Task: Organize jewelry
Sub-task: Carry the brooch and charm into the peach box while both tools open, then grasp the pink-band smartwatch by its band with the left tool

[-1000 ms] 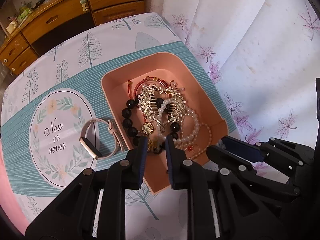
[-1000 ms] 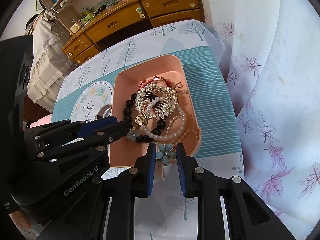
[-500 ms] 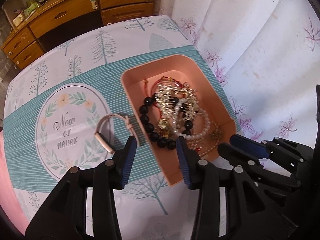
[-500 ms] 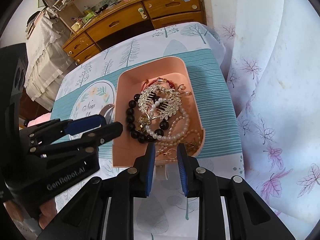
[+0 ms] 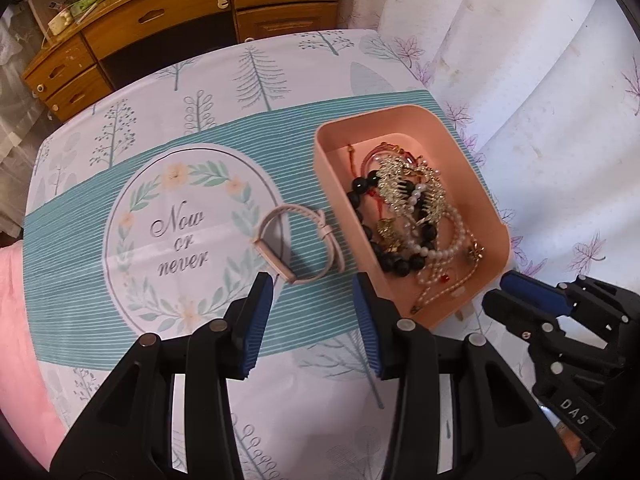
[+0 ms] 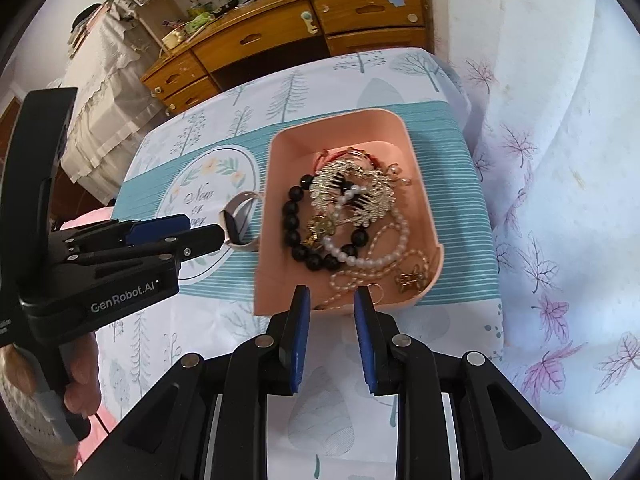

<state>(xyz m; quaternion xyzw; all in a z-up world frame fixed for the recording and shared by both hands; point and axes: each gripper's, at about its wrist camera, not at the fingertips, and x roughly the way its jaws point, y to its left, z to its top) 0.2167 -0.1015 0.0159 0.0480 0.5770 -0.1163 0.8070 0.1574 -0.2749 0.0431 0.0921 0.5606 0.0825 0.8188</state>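
Observation:
A pink tray [image 5: 496, 232] [image 6: 268, 216] on the table holds a tangle of jewelry: a black bead bracelet [image 5: 360, 204] [image 6: 290, 224], a gold rhinestone hair claw [image 5: 404, 184] [image 6: 360, 196] and pearl strands [image 5: 452, 240] [image 6: 376, 256]. A pale pink watch [image 5: 296, 240] [image 6: 240, 220] lies on the cloth just left of the tray. My left gripper [image 5: 314, 308] is open and empty above the cloth near the watch. My right gripper [image 6: 328, 308] is partly open and empty at the tray's near edge.
The table has a white and teal tree-print cloth with a round "Now or never" motif [image 5: 180, 236]. A wooden dresser [image 5: 180, 20] stands behind the table. A leaf-print curtain [image 6: 560, 160] hangs along the right side.
My left gripper opened wide, dropped the beads into the tray and moved left toward the watch. My right gripper released the blue flower piece, opened a little and drew back from the tray.

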